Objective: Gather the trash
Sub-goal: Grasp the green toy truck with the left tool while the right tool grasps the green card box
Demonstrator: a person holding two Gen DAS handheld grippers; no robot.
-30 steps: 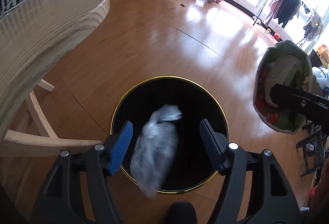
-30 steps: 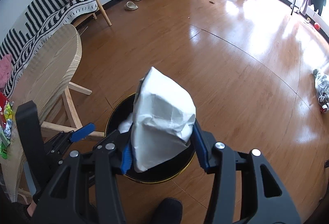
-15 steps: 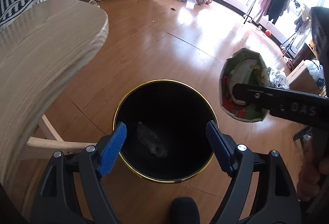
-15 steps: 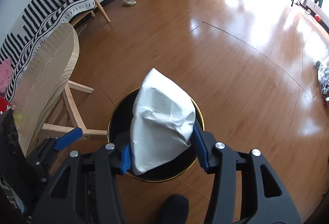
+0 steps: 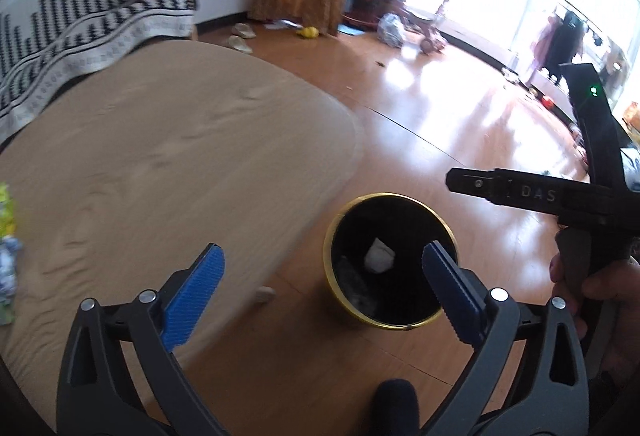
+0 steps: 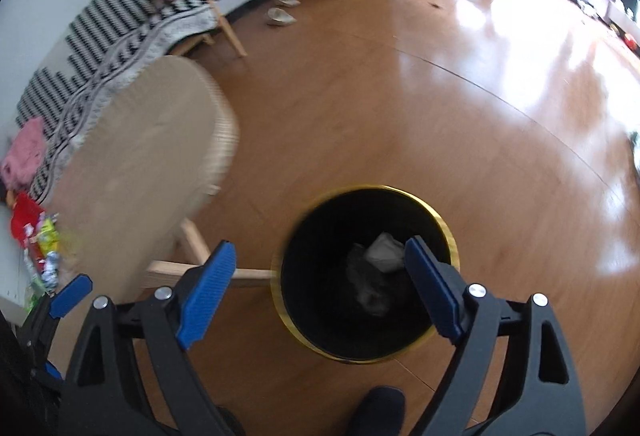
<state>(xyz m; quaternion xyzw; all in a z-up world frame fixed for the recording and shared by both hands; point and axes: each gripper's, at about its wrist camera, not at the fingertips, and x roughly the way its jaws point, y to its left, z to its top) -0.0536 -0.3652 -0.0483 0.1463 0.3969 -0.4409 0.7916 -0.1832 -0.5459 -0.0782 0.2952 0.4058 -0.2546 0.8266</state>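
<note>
**Both claws empty above the bin**

My left gripper [image 5: 322, 286] and right gripper [image 6: 320, 286] have both just been opening and now stand wide, with nothing between the blue pads. The round black bin with a gold rim [image 6: 442, 226] sits on the glossy wooden floor [image 6: 400, 96], just beside the rounded edge of the pale wooden table [image 5: 140, 164] at my nine o'clock. From twelve to three o'clock the floor lies open. The white crumpled bag [image 6: 386, 252], clamped in my right claw a second ago, now lies inside the bin beside the grey wrapper [image 6: 370, 290]. Colourful wrappers [image 6: 38, 240] remain on the table's left edge.
</note>
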